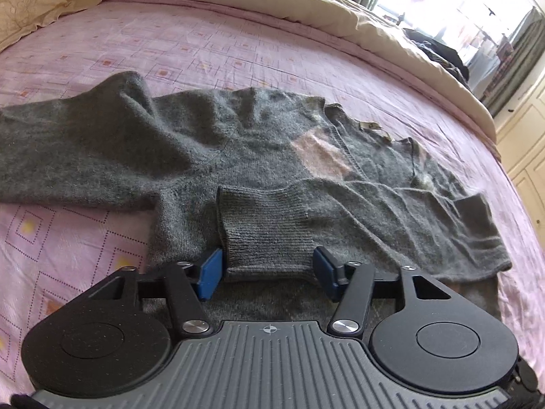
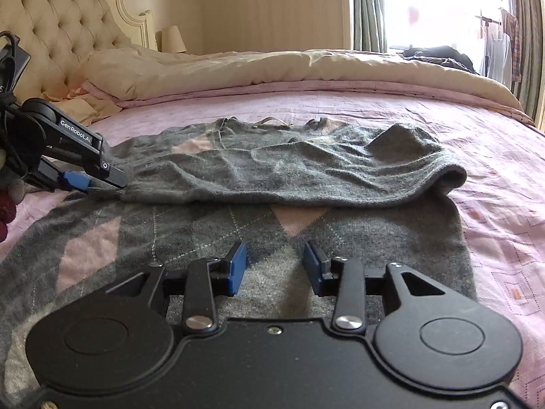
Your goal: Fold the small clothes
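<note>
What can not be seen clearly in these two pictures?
- Left wrist view: the grey knitted sweater has its left sleeve end cut off by the frame edge.
- Right wrist view: the left hand-held gripper is cut off at the frame edge.
- Both views: window glare washes out the outside.

A bed (image 1: 238,44) covered by a pink patterned sheet (image 2: 494,238). On the sheet lies a grey sweater (image 1: 238,156) with pink diamonds. A cream duvet (image 1: 306,3) is bunched along the sheet's 12 o'clock edge, dark clothes (image 2: 439,54) lying on it toward 2 o'clock.
</note>
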A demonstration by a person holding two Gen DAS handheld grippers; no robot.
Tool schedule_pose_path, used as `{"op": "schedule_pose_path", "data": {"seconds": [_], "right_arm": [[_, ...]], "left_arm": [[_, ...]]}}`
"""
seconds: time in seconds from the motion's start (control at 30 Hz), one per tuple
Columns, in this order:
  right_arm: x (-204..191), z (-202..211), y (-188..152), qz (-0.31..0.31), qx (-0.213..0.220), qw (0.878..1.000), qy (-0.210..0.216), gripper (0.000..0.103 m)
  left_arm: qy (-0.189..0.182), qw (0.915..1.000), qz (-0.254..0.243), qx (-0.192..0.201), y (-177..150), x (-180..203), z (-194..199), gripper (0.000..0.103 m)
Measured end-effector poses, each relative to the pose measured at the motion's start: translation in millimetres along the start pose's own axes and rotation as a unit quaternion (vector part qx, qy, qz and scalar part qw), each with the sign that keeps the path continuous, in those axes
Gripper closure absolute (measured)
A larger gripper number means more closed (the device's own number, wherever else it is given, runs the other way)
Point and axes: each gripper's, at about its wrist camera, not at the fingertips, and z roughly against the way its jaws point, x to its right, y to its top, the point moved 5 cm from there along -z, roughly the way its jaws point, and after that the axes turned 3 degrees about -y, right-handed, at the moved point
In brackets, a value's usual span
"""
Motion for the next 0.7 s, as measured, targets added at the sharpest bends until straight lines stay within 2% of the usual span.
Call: {"op": "schedule_pose_path", "data": {"seconds": [0.07, 0.13, 0.27, 0.33, 0.57, 0.7], "right_arm": [[0, -1, -1, 0.0, -0.001, 1.0, 0.001, 0.054], [-1, -2, -1, 0.0, -0.001, 1.0, 0.003, 0.052], [-1, -2, -1, 0.002, -0.002, 1.0, 0.009, 0.048], [0, -2, -1, 0.002, -0.003, 1.0, 0.01, 0.046], [16, -3, 11, -0.02, -0.025, 0.999, 0.036, 0.045], [45, -17, 33, -0.071, -0.034, 0.995, 0.06, 0.042]], "left_arm": [[0.002, 0.9999, -0.001, 0.013, 4, 1, 0, 0.096], [0.0, 0.9997, -0.007, 0.024, 11, 4, 4, 0.097], [0.038, 0.9949, -0.055, 0.076, 28, 13, 29, 0.097], [0.062, 0.9917, -0.069, 0.089, 34, 9, 35, 0.097], [0.053, 0.9953, -0.058, 0.058, 29, -8, 16, 0.097], [0.053, 0.9957, -0.052, 0.055, 28, -14, 11, 0.097]]}}
